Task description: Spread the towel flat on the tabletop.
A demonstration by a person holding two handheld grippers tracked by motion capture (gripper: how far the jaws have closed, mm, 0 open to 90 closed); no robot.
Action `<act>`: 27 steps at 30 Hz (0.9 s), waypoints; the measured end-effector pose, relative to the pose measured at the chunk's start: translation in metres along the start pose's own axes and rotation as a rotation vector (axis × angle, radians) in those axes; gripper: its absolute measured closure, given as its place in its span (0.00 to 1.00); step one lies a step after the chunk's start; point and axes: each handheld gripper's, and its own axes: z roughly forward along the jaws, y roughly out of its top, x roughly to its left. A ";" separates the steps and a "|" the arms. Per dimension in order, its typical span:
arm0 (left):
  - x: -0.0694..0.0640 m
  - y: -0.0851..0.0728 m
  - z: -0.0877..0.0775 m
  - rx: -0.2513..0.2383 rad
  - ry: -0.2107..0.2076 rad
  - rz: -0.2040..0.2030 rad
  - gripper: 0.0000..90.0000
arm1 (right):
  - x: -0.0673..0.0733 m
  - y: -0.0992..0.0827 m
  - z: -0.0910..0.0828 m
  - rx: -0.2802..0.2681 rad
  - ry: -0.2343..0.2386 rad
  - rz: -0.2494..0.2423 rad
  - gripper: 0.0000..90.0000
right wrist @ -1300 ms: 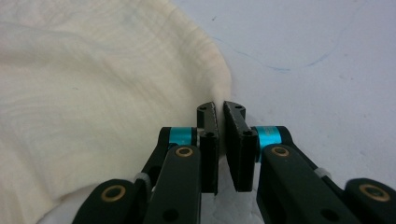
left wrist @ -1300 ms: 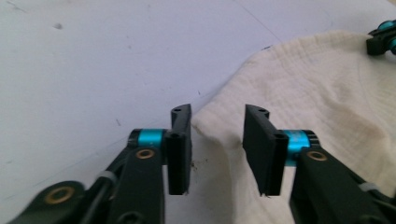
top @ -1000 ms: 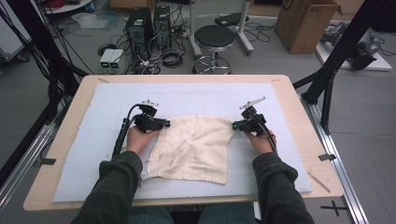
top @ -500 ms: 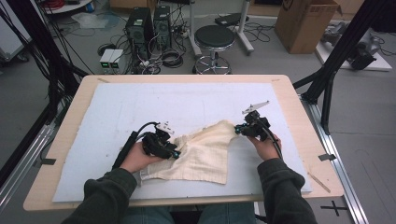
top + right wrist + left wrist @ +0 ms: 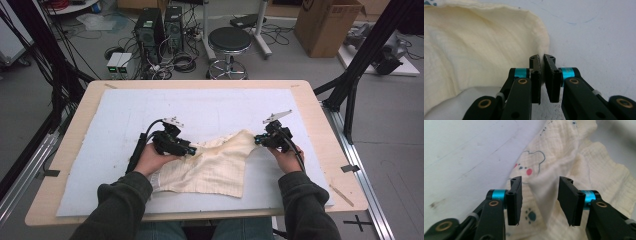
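The soft, crinkled cream cloth [image 5: 215, 162] lies rumpled on the white mat [image 5: 100, 125]. The right gripper [image 5: 541, 58] pinches its edge. The left gripper [image 5: 540, 187] has just been opening, a loose fold standing between its jaws.

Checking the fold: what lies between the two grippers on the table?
In the high view, the cream muslin cloth spans the stretch from left gripper to right gripper, which pinches its corner; no other object there.

Beyond my worktop [image 5: 320, 125], a black stool [image 5: 229, 40], computer towers [image 5: 160, 25], tangled cables [image 5: 180, 60] and a cardboard box [image 5: 325, 22] crowd the grey floor [image 5: 390, 125].
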 end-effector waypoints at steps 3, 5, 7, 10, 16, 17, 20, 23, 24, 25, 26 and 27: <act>-0.004 0.000 0.011 0.023 0.023 0.029 0.73 | 0.000 0.000 0.001 -0.003 0.001 -0.003 0.94; -0.010 0.001 0.009 0.005 0.072 0.084 0.92 | 0.000 0.000 0.001 -0.009 0.010 0.000 0.94; -0.011 0.002 0.005 -0.024 0.082 0.084 0.94 | 0.001 0.001 -0.001 -0.016 0.014 -0.010 0.94; -0.007 0.002 -0.010 -0.072 0.122 0.074 0.95 | 0.002 0.002 -0.005 -0.044 0.024 -0.017 0.94; 0.009 -0.007 -0.041 -0.111 0.165 0.019 0.95 | 0.008 0.008 -0.012 -0.090 0.029 -0.033 0.94; 0.011 -0.008 -0.045 -0.118 0.170 0.012 0.94 | 0.010 0.010 -0.014 -0.098 0.031 -0.040 0.94; 0.018 -0.012 -0.058 -0.141 0.189 -0.009 0.94 | 0.014 0.019 -0.020 -0.115 0.036 -0.061 0.94; 0.024 -0.015 -0.067 -0.162 0.191 -0.037 0.94 | 0.016 0.028 -0.024 -0.128 0.047 -0.081 0.94; 0.026 -0.015 -0.068 -0.165 0.191 -0.042 0.95 | 0.017 0.032 -0.025 -0.127 0.057 -0.088 0.94; 0.028 -0.015 -0.068 -0.170 0.194 -0.046 0.94 | 0.018 0.034 -0.025 -0.126 0.059 -0.097 0.94; 0.031 -0.015 -0.067 -0.175 0.200 -0.054 0.95 | 0.018 0.038 -0.024 -0.120 0.063 -0.111 0.94; 0.033 -0.015 -0.067 -0.179 0.210 -0.063 0.95 | 0.018 0.041 -0.022 -0.108 0.060 -0.119 0.94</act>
